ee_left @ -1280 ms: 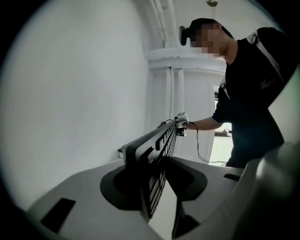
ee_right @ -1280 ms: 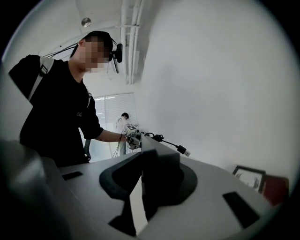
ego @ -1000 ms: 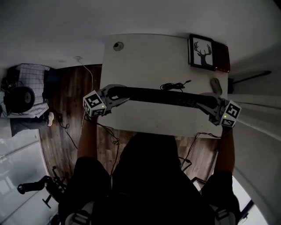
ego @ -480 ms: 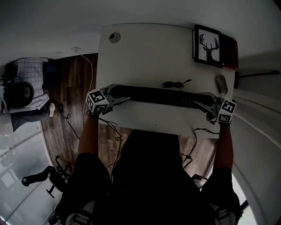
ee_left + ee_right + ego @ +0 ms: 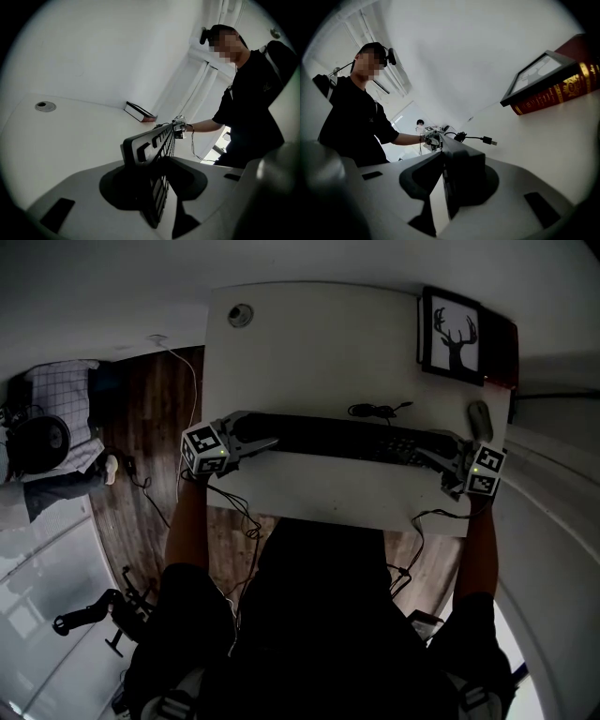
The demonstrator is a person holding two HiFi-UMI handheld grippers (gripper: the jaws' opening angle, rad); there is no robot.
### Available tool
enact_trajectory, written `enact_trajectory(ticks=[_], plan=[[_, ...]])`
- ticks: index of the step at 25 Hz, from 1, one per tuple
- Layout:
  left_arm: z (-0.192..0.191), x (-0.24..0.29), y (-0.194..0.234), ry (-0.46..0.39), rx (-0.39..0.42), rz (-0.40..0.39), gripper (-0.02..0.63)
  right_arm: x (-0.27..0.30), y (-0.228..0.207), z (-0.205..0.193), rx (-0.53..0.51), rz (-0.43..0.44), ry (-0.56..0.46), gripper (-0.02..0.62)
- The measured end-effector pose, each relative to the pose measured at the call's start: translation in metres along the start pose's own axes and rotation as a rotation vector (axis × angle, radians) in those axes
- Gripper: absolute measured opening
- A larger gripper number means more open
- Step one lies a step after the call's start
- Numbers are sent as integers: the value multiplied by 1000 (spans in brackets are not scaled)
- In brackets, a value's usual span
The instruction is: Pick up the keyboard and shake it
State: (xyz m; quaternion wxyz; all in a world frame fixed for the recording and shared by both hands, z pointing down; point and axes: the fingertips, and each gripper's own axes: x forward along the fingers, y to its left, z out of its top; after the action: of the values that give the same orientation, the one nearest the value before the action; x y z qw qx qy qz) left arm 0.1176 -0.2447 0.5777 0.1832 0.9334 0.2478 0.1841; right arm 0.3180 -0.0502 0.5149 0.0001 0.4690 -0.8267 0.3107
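A long black keyboard (image 5: 342, 438) hangs lifted above the white desk (image 5: 319, 343), held at both ends. My left gripper (image 5: 251, 440) is shut on its left end; in the left gripper view the keyboard (image 5: 152, 150) stands on edge between the jaws of my left gripper (image 5: 154, 187). My right gripper (image 5: 448, 457) is shut on the right end, and the right gripper view shows that end of the keyboard (image 5: 461, 161) clamped by my right gripper (image 5: 457, 187). The keyboard's cable (image 5: 377, 410) with its USB plug (image 5: 486, 139) lies coiled on the desk behind it.
A framed deer picture (image 5: 455, 334) leans on a dark red book (image 5: 553, 91) at the desk's back right. A mouse (image 5: 480, 418) lies at the right edge. A round cable hole (image 5: 241, 314) sits at the back left. Wood floor with cables (image 5: 159, 409) lies to the left.
The keyboard and both grippers have shifted slightly across the desk in the head view, and the whole view has moved. Both grips hold as before.
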Motion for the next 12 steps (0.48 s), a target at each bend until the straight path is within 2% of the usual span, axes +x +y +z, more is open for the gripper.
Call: enact_trajectory(ticks=[12], plan=[[14,7,27,15,-3,67,193,-1,-34,13,54,-142,39,158]])
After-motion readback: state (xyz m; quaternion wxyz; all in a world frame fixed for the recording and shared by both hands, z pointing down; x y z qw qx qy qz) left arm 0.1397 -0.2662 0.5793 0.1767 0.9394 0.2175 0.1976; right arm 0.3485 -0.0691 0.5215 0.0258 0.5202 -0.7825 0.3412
